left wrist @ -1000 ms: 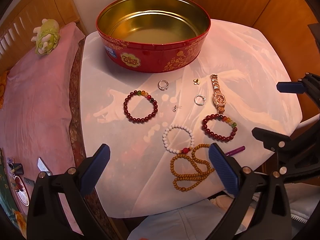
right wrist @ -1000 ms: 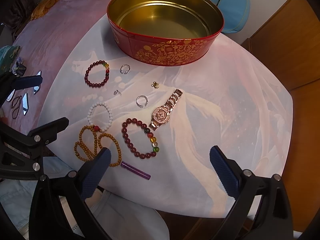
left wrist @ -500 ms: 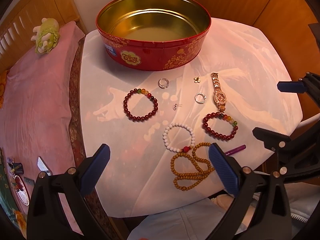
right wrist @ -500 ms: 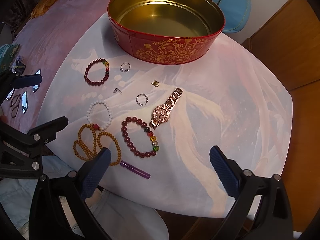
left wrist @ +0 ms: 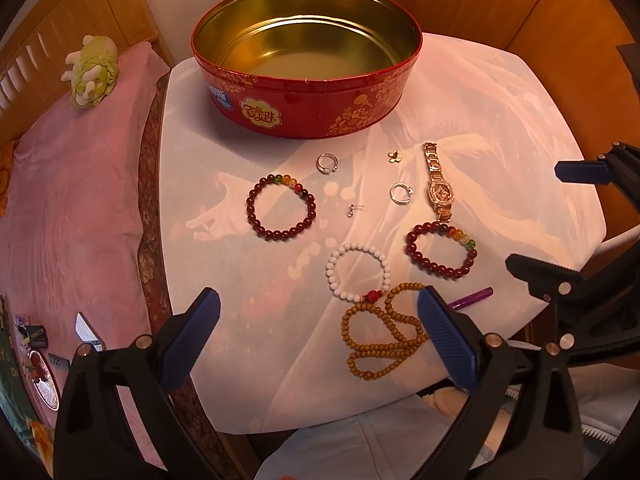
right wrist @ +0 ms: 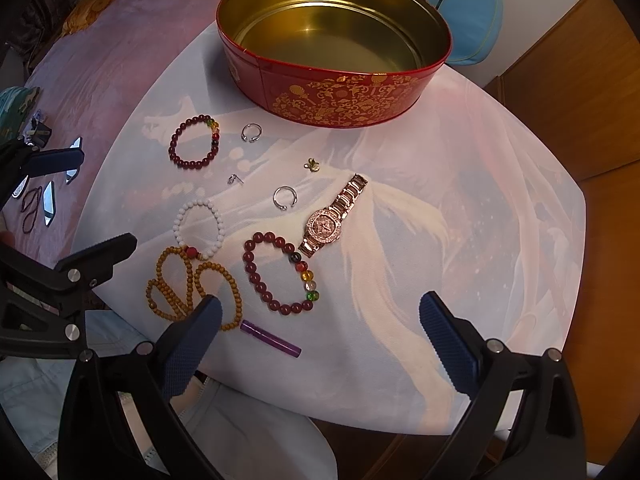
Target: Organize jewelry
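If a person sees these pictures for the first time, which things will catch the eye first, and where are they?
First comes the large round red tin with gold patterns, open and empty at the far side of the white printed tablecloth. In front of it jewelry lies spread out: a rose-gold wristwatch, two dark red bead bracelets and a long brown wooden bead string. The left gripper and right gripper hover open, holding nothing.
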{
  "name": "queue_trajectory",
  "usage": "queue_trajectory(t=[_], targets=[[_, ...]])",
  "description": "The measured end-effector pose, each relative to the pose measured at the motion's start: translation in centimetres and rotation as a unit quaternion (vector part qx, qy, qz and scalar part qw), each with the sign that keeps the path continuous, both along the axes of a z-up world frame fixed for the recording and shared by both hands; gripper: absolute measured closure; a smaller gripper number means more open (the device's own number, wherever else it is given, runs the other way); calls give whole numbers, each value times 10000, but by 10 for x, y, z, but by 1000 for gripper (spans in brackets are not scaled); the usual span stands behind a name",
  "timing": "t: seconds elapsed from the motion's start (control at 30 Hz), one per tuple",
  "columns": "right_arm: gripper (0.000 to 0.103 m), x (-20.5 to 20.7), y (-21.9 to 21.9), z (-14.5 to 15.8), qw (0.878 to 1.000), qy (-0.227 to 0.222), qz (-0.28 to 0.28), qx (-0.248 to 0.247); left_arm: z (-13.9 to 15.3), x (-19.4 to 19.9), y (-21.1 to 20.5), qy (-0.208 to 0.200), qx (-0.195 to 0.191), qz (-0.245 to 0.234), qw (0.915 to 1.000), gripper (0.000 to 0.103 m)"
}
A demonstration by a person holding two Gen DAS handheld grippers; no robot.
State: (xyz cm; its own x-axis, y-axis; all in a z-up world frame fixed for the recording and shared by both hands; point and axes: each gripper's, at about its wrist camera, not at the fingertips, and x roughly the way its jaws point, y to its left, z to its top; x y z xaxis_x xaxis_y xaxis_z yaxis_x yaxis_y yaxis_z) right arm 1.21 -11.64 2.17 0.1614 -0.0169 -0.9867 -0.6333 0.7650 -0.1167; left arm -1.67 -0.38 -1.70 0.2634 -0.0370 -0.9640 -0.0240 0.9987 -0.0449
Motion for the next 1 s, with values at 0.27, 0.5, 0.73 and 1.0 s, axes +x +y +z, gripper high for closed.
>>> queue_trajectory(t=[0.27,0.5,0.73,1.0], targets=[[4,1,-3,-3,9999,81,-85,51,-3,-1,1,51,-49,32,10000,7],[4,11,-16,-3,9988,-14,-430,217,-12,0,20,45,-580,313,9978,7],[4,22,-43,-10,9944,-277,-920,446,-30,-8,52,-136,-244,586,9979,7],[4,27,-65,-38,9896,249,-1101,892,-62,11,34,-5,232,59,9997,7]])
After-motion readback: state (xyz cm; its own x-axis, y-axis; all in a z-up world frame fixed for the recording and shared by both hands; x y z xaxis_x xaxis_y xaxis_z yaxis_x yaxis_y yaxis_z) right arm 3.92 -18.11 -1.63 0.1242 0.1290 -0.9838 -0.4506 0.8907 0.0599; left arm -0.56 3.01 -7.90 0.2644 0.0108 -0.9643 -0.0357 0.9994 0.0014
